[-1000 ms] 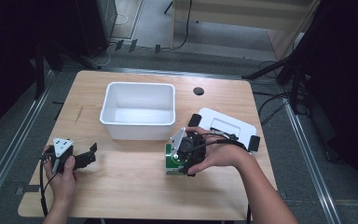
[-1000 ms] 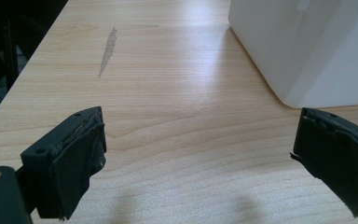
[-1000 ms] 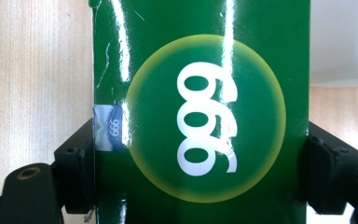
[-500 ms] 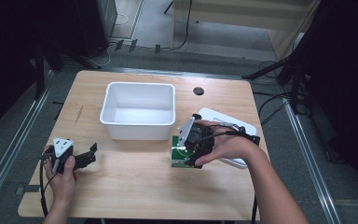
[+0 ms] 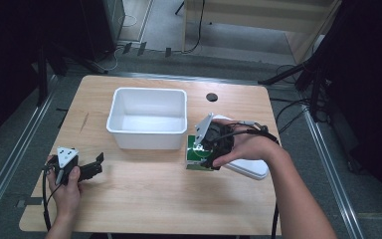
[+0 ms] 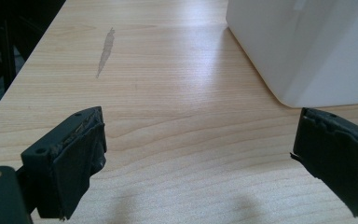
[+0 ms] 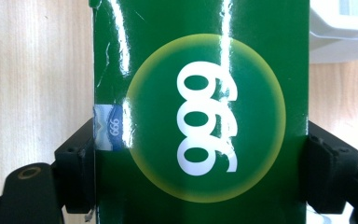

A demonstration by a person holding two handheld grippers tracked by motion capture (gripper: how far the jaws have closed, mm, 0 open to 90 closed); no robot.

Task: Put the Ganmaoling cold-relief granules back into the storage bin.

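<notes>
A green carton (image 5: 197, 155) with a yellow-ringed white "999" stands on the wooden table (image 5: 144, 199), just right of the white bin's front corner. My right gripper (image 5: 208, 149) is shut on the green carton, one jaw pressed to each side. In the right gripper view the carton (image 7: 200, 70) stands between the two black jaws of that gripper (image 7: 200, 172). My left gripper (image 5: 95, 165) rests low at the table's left front, open, with nothing between its fingers. In the left gripper view its jaws (image 6: 198, 158) stand wide apart over bare wood.
A white rectangular bin (image 5: 146, 134) stands at the table's middle back; its wall (image 6: 307, 46) lies ahead-right of the left gripper. A white lid (image 5: 248, 168) lies under the right hand. A black round hole (image 5: 211, 97) marks the far tabletop. Metal rails run along both table sides.
The right hand with the green carton has shifted slightly right and away from the person, and the gripper has turned. The left gripper has stayed put.
</notes>
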